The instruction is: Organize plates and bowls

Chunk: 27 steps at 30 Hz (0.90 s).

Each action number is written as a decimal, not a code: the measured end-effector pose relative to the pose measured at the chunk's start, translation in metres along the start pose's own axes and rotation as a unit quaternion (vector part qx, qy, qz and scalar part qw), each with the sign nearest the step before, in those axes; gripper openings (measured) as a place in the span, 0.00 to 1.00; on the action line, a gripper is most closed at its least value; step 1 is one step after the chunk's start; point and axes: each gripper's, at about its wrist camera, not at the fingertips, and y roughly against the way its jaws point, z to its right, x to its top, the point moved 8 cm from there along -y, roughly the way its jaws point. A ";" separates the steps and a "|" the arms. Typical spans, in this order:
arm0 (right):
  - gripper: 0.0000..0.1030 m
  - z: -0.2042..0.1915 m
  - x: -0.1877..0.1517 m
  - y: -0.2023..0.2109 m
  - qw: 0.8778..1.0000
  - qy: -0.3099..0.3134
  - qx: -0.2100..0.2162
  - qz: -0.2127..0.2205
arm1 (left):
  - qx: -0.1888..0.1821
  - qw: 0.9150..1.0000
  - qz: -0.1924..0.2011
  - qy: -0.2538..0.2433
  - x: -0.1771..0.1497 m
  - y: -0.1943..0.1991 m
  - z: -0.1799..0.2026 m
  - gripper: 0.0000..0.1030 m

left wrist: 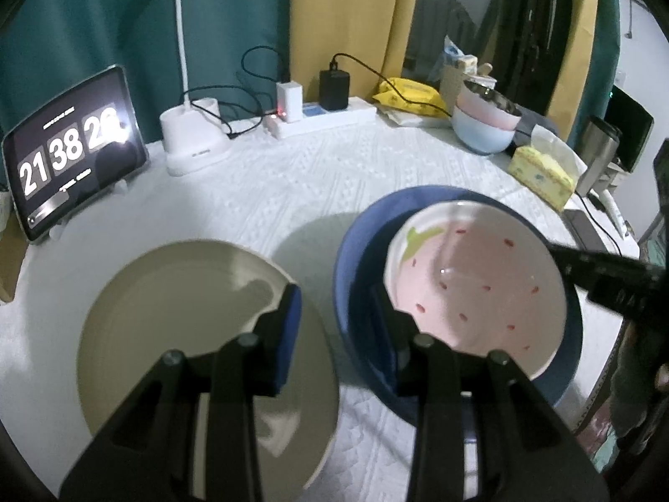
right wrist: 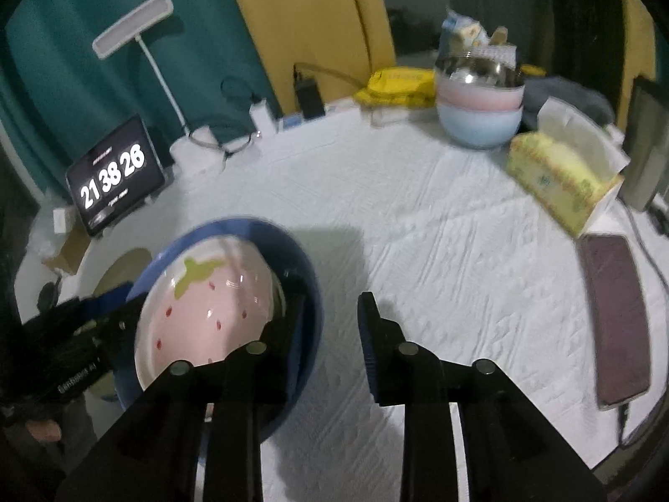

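A dark blue bowl [left wrist: 359, 226] [right wrist: 251, 226] holds a white bowl with a pink strawberry pattern [left wrist: 472, 284] [right wrist: 209, 305]. A beige plate [left wrist: 167, 313] lies to its left on the cloth. My left gripper [left wrist: 338, 305] straddles the blue bowl's left rim, one finger inside and one outside. Cloth shows between the outer pad and the wall, so it stands open. My right gripper [right wrist: 332, 305] straddles the opposite rim in the same way, open, with a gap beside the outer finger. Each gripper also shows in the other view, the right gripper [left wrist: 606, 276] and the left gripper [right wrist: 83, 334].
At the back right stands a stack of bowls [left wrist: 485, 125] [right wrist: 481, 104], steel in pink in light blue. A tissue box [right wrist: 560, 175], a phone [right wrist: 614, 318], a tablet clock [left wrist: 71, 150], a lamp base [left wrist: 192, 138] and a power strip [left wrist: 322, 119] ring the white tablecloth [right wrist: 439, 230].
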 end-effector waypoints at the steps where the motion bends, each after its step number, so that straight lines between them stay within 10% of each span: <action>1: 0.27 0.001 -0.003 -0.002 1.000 -0.001 0.001 -0.001 | 0.000 1.000 0.003 0.000 0.000 0.000 -0.001 0.35; 14: 0.48 0.011 -0.007 -0.006 0.999 -0.034 -0.033 0.010 | -0.031 0.999 0.019 0.021 -0.001 0.001 0.000 0.26; 22: 0.47 0.014 -0.007 -0.008 0.998 -0.056 -0.013 0.015 | -0.042 0.999 0.023 0.014 0.000 0.002 0.005 0.16; 27: 0.26 0.005 -0.006 -0.007 0.999 -0.045 -0.002 0.018 | -0.041 0.999 0.026 0.011 0.000 0.003 0.007 0.15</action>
